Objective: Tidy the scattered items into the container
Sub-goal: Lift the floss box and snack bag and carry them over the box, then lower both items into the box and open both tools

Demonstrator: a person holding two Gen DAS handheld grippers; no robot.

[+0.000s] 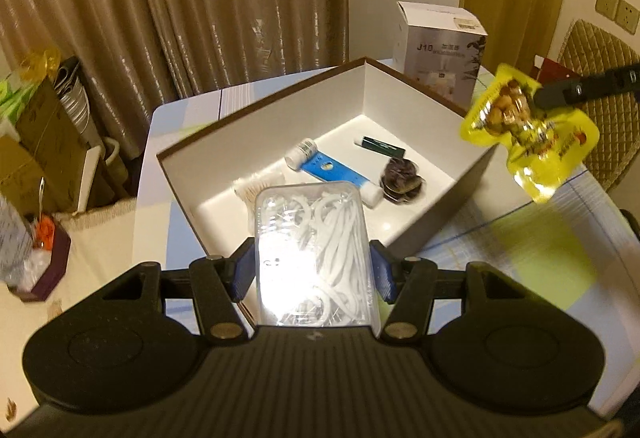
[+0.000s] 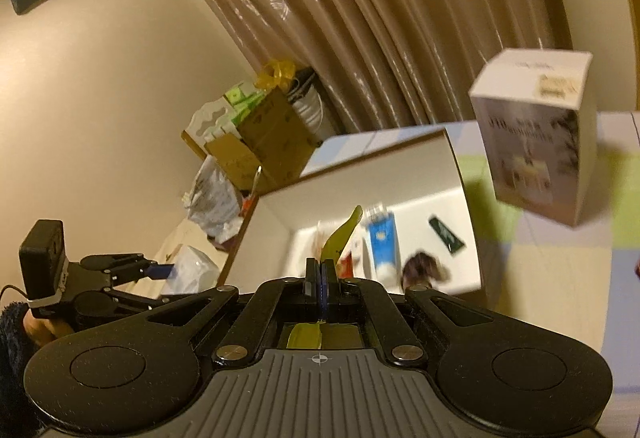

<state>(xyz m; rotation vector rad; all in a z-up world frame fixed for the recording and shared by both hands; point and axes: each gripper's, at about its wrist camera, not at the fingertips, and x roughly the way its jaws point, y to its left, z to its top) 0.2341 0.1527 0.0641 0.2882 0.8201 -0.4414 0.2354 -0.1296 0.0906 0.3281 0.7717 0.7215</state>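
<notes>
— Clear plastic, that case of white floss picks (image 1: 314,250): the left claw (image 1: 314,270) has it pinched between its blue pads (image 1: 242,272), jaws parted only as wide as the case. In the left wrist view it sits at lower centre, over the near wall of the container (image 1: 404,94).

— And the other side?

— The right claw (image 2: 320,278) is clamped fully together on the thin edge of a yellow snack pouch (image 1: 528,134) (nuts, by the look of the print). In the left view the pouch dangles at the right, just past the container's right-hand corner and above the desk (image 1: 560,238).

— What's inside already?

— A blue-and-white tube (image 1: 336,172), a dark green stick (image 1: 380,146), a dark hair tie (image 1: 402,182) and a bundle of cotton swabs (image 1: 250,188), all on the white floor of the box.

— So how would you place these two?

— I'd carry each one well over the rim before letting go. The case is rigid, so lower it flat into the free patch at lower left of the floor. The pouch is floppy and swings; I'd let it settle, then open over the right side, clear of the stick.

— Any writing?

— On the white carton (image 1: 438,54) behind the container, "J10" reads plainly; the smaller line beside it and the barcode sticker are too fine to make out. The pouch's red characters are blurred.
</notes>
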